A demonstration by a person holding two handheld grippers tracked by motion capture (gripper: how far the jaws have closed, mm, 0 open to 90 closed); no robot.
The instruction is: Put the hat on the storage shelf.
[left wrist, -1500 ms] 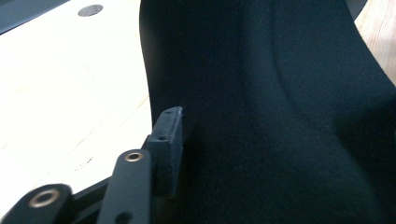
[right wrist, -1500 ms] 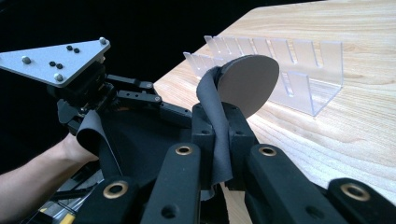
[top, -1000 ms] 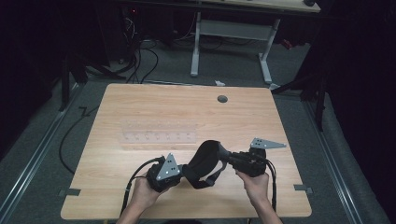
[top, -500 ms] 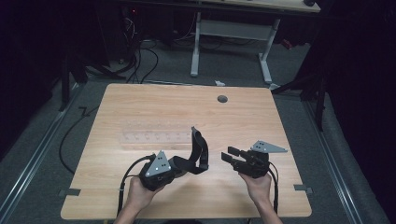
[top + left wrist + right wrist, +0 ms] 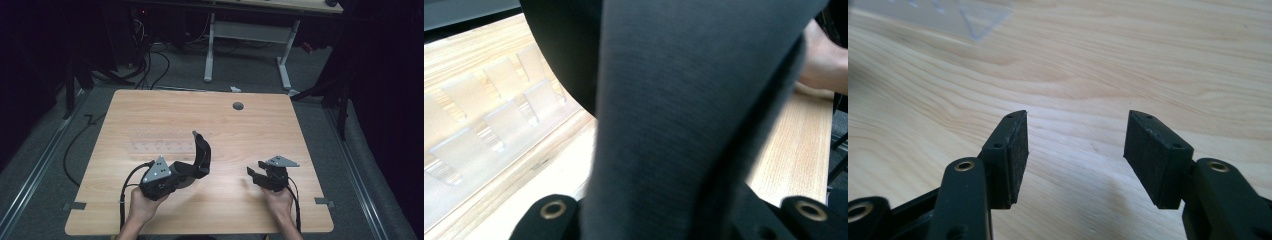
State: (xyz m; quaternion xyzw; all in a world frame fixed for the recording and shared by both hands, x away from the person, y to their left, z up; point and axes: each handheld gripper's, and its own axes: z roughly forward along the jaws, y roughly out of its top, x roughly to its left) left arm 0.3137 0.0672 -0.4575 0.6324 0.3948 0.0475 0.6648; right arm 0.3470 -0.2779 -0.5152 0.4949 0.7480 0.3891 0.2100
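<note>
The left tongs (image 5: pixel 186 171) grasp one end of a dark grey fabric strap (image 5: pixel 201 155), its long axis arcing up over the pale wooden worktop (image 5: pixel 165 112); the right tongs (image 5: pixel 257 175), just released and empty, sit well apart to its right.

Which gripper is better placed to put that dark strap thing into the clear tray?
Left. The left gripper is shut on the dark strap, which stands up right beside the clear tray. The right gripper has just been opening, nothing between its pads, and sits farther from the tray.
</note>
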